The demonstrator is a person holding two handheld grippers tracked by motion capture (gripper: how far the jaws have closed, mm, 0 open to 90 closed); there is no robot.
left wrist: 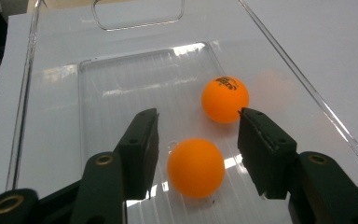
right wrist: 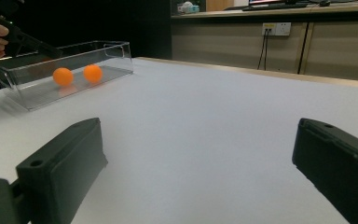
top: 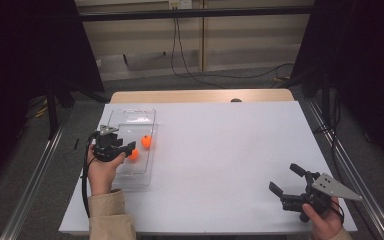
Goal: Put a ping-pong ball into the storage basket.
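A clear plastic tray (top: 130, 117) lies at the table's left with two orange balls in it. My left gripper (top: 126, 150) reaches into the tray from its left side. In the left gripper view the nearer ball (left wrist: 196, 167) rests on the tray floor (left wrist: 121, 88) between the jaws of the left gripper (left wrist: 199, 116), with a gap on each side, so the pads do not press it. The second ball (left wrist: 225, 99), printed with black lettering, sits just beyond the right jaw's tip. My right gripper (top: 283, 177) is held at the table's front right, open wide with nothing between its fingers.
White table top (top: 220, 150) stretches between the tray and the right gripper. From the right gripper view the tray (right wrist: 98, 51) stands far left with both balls (right wrist: 63, 76) (right wrist: 92, 73) inside. Cables lie on the floor behind the table.
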